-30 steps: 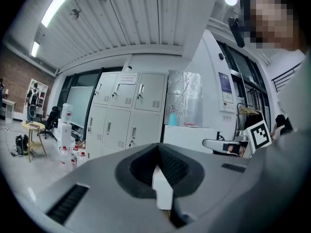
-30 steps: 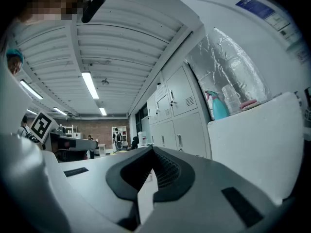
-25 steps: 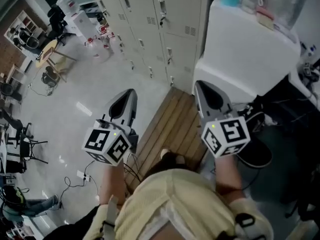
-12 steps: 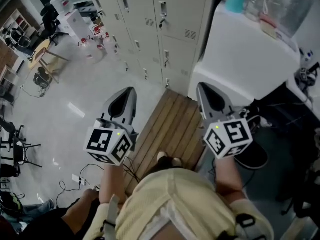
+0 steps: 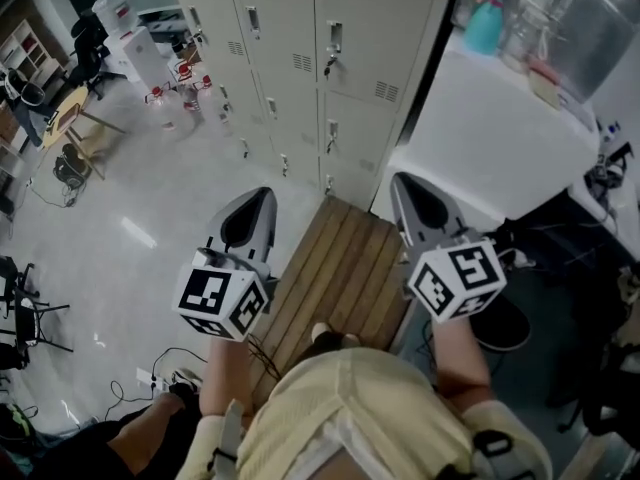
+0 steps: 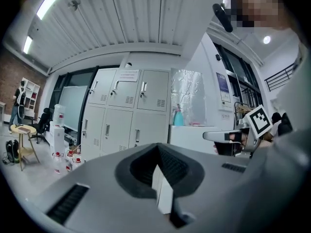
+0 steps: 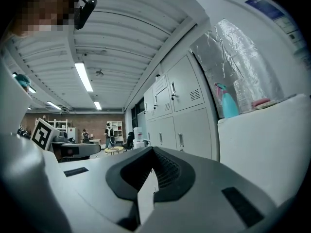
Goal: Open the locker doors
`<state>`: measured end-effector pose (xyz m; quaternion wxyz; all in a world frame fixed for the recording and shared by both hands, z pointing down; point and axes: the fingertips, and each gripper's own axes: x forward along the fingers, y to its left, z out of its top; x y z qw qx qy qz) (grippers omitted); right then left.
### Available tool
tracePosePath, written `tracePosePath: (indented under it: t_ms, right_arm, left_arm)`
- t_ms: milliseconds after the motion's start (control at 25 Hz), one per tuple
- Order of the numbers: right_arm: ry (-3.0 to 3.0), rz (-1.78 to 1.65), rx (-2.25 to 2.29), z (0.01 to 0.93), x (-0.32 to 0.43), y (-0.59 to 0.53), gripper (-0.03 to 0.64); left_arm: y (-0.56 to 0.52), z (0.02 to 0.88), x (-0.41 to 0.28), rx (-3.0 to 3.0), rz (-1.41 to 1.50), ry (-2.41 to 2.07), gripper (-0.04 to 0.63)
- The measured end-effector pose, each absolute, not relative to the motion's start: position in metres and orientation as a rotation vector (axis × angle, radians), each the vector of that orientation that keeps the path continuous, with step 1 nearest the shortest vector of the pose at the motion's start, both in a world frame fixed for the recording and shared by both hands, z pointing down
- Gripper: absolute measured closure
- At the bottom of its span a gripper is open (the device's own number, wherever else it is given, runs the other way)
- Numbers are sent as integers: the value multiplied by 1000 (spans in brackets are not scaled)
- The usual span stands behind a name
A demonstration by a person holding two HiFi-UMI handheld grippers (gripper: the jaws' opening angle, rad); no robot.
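A bank of pale grey lockers (image 5: 330, 68) stands ahead with every door closed; small latches and vents show on each door. In the head view my left gripper (image 5: 262, 198) and right gripper (image 5: 400, 184) are held side by side, level, pointing at the lockers from above a wooden slat platform (image 5: 340, 268), well short of the doors. Both are shut with nothing between the jaws. The left gripper view has the lockers (image 6: 126, 115) straight beyond the closed left gripper (image 6: 157, 146). The right gripper view shows the lockers (image 7: 182, 110) to the right of the closed right gripper (image 7: 151, 152).
A white cabinet (image 5: 490, 138) stands right of the lockers, with a teal spray bottle (image 5: 483, 23) and foil-wrapped things on top. Red-capped bottles (image 5: 175, 93) sit on the floor at the left. Chairs, a round table and floor cables (image 5: 160, 373) lie further left.
Both grippers and the person have moved forward towards the lockers, which now sit lower and larger in the head view. The jaws stayed shut.
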<state>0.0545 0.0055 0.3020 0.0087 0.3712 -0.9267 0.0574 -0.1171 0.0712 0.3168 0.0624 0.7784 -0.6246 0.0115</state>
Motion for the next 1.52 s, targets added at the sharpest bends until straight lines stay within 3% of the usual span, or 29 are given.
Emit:
tracePosePath:
  t_ms: [840,1000,1520]
  right_arm:
    - [-2993,115,1207,265,17,-101,623]
    - [-3011,97,1201,257,25,-148,623]
    - [-3028,132,1144,252,31,-269,623]
  left_arm:
    - [-45,267,-150,2484,-122,-1865,590]
    - [-96,259,-136,2493,-150,-1848,543]
    - [-236,212,-119,2523,-131,-1941,499]
